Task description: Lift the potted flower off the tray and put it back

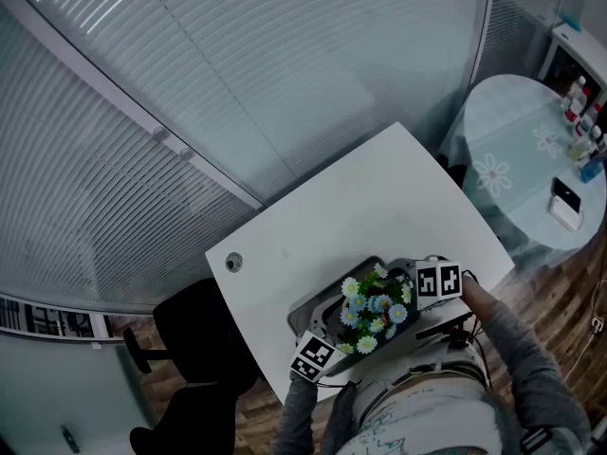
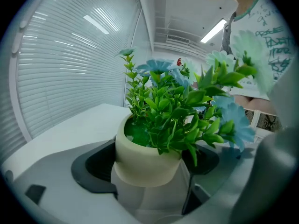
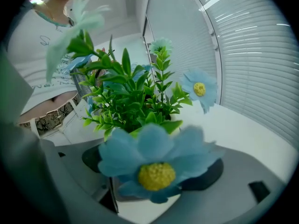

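The potted flower [image 1: 375,313], blue and white blooms over green leaves, stands over the grey tray [image 1: 318,301] near the table's front edge. My left gripper [image 1: 332,341] reaches in from the near left and my right gripper [image 1: 414,297] from the far right. In the left gripper view the cream pot [image 2: 145,160] fills the gap between the black pads [image 2: 93,168], which press its sides. In the right gripper view a big blue bloom [image 3: 156,164] covers most of the pot [image 3: 124,191], which sits tight between that gripper's pads [image 3: 210,171]. I cannot tell whether the pot's base touches the tray.
The white table [image 1: 360,197] stands against a glass wall with blinds [image 1: 237,83]. A black chair [image 1: 194,349] stands at its left. A round table [image 1: 517,159] at the right holds bottles [image 1: 583,112] and a phone [image 1: 565,200]. The person's body is close behind the tray.
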Demonstrator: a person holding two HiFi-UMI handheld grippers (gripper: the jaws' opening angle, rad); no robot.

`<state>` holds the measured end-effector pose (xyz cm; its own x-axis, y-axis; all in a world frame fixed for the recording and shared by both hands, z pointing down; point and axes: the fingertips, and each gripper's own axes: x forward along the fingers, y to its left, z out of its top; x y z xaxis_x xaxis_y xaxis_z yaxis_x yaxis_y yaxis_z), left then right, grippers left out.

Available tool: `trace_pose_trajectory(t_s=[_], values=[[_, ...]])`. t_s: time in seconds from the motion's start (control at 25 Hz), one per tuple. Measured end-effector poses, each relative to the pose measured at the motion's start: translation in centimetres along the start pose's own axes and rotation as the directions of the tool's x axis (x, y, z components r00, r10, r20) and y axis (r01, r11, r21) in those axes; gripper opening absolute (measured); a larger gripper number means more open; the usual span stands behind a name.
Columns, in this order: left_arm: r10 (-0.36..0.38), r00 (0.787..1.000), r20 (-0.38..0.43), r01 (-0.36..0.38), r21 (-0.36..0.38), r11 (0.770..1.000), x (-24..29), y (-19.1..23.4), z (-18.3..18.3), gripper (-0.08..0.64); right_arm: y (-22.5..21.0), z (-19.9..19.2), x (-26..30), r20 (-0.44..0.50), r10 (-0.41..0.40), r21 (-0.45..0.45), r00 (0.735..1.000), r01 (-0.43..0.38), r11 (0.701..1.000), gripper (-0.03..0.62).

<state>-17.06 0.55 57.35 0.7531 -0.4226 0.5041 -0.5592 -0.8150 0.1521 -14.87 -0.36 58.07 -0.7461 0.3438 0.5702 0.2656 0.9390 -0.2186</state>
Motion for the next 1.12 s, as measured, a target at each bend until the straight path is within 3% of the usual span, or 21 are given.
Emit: trace_pose_trajectory(t_s=[1.12], values=[[0.078, 0.996, 0.046, -0.079, 0.027, 0.997, -3.0, -0.8, 4.6, 0.443, 1.0, 4.6, -3.0, -0.017, 0.006, -0.093, 1.0, -0.007, 0.996, 0.376]])
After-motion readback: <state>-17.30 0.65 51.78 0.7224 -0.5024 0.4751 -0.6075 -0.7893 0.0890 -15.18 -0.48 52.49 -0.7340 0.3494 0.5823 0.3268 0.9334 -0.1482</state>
